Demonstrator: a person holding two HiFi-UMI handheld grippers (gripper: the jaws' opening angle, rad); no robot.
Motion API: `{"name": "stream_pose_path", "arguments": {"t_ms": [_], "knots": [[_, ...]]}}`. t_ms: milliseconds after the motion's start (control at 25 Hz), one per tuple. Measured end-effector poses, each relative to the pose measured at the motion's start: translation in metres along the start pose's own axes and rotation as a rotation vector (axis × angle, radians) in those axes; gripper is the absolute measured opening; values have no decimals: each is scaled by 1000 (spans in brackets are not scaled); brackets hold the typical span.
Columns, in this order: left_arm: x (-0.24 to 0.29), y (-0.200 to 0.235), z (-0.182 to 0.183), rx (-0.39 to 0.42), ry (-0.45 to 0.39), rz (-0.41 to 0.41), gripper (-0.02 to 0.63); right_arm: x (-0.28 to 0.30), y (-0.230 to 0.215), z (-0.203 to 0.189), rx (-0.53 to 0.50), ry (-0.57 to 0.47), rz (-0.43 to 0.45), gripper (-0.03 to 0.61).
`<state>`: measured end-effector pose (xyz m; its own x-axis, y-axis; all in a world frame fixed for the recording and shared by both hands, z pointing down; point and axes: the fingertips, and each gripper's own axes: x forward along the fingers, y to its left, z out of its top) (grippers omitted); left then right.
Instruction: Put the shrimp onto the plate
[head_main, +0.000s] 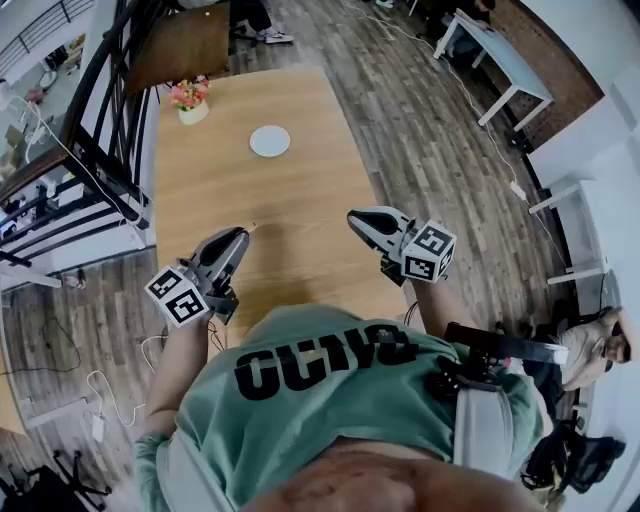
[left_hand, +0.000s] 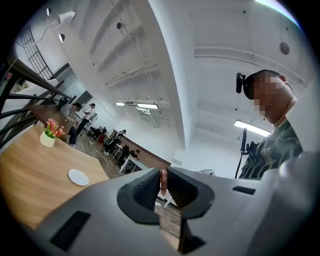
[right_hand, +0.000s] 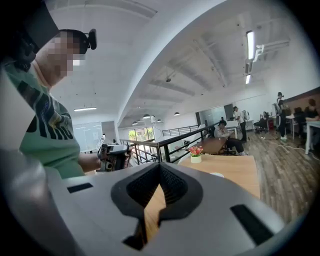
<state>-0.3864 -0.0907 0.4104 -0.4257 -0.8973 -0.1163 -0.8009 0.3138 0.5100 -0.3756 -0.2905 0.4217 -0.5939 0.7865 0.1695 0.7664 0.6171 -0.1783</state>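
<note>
Black shirt lettering (head_main: 322, 362), unreadable

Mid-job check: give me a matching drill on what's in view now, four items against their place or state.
Column one:
1. small pink shrimp
2. round white plate
3. white pot of pink flowers
4. right gripper

Column two:
A. at the far corner of the wooden table, by the black railing
B. jaws together, nothing between them
C. pinched between the jaws of the left gripper
D. bare, on the table's far half, away from both grippers

Pairs: 1-C, 2-D, 3-A, 4-B
</note>
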Motion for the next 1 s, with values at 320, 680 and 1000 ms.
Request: {"name": "stream_pose_path", "arguments": {"t_ms": [320,680,1000], "knots": [[37,-2,-22,-28,-39,134,43,-9,-51,-10,8,-11,112,6],[49,2,-1,85,-5,181,43,-5,-65,-19,46,-49,129,6],[-25,34,21,99,-13,150,43,46,-8,6,-16,-23,84,6]]}}
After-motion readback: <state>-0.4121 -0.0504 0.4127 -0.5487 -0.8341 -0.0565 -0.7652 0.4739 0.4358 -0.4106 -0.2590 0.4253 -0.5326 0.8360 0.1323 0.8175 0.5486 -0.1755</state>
